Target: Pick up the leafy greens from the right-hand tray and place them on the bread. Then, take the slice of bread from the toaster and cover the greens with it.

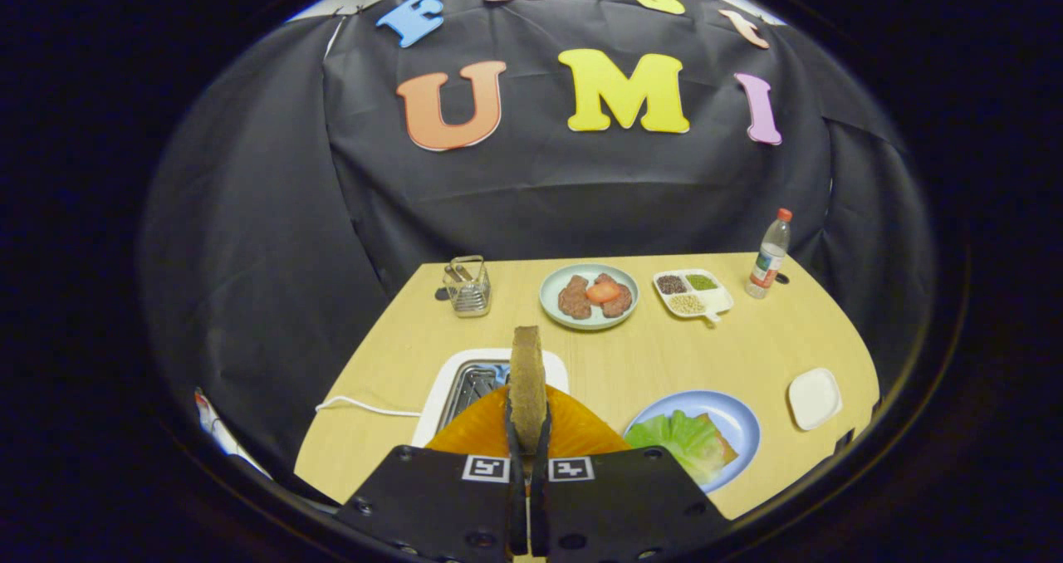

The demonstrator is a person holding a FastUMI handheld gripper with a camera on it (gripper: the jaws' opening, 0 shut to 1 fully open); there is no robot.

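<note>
A creased black cloth wall [540, 189] closed off the far side of the booth and wrapped round to the left and right. A pale wooden table [648, 355] with a smooth top stood before it under even, dim light.

Tabletop [631, 364]: pale wood-look laminate, smooth, matt. Bread slice [527, 384]: coarse, porous crust, pinched edge-on between both tongs [528, 443] fingers. Toaster [469, 384]: glossy white shell, shiny metal slots. Bottle [769, 256]: clear plastic. Wire rack [468, 286]: bright metal.
</note>
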